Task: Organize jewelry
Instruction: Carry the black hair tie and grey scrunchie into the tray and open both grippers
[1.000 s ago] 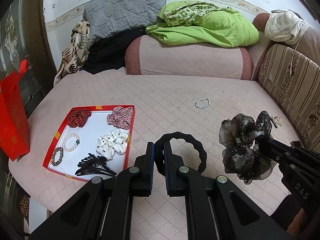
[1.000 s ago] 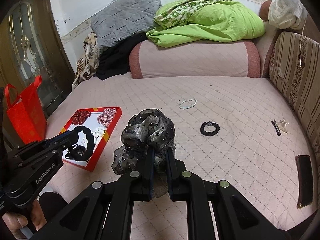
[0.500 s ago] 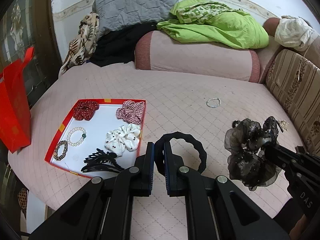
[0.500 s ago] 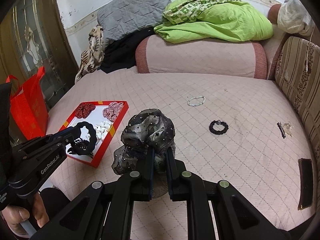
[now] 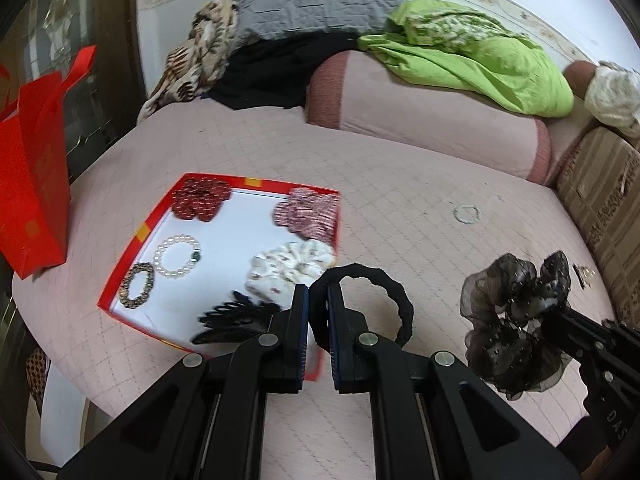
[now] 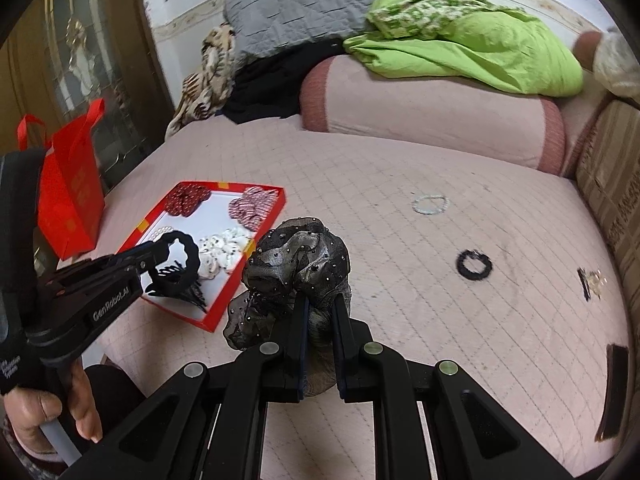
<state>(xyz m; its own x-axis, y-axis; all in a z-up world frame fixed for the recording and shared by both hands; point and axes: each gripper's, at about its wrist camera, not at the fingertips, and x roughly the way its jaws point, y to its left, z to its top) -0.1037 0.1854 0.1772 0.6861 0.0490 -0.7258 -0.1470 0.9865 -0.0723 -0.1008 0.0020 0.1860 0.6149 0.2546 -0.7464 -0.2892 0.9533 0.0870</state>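
Note:
My left gripper (image 5: 318, 300) is shut on a black hair tie (image 5: 384, 284) and holds it above the near right corner of the red tray (image 5: 120, 280). It also shows in the right wrist view (image 6: 168, 246) over the tray (image 6: 224, 304). My right gripper (image 6: 320, 304) is shut on a black gauze scrunchie (image 6: 296, 256), held above the pink bed; the scrunchie also shows in the left wrist view (image 5: 516, 316). The tray holds scrunchies, a pearl bracelet (image 5: 178, 256), a beaded bracelet and a black claw clip (image 5: 236, 316).
On the bed lie a pale bead bracelet (image 6: 430, 204), a black bracelet (image 6: 474, 265), a small clip and trinket (image 6: 590, 282) and a dark flat object (image 6: 616, 392). A red bag (image 5: 32, 184) stands left of the tray. Cushions and bedding (image 5: 472, 56) lie behind.
Both grippers have moved left and toward the tray with their items still held. The tray now looks larger and nearer in both views.

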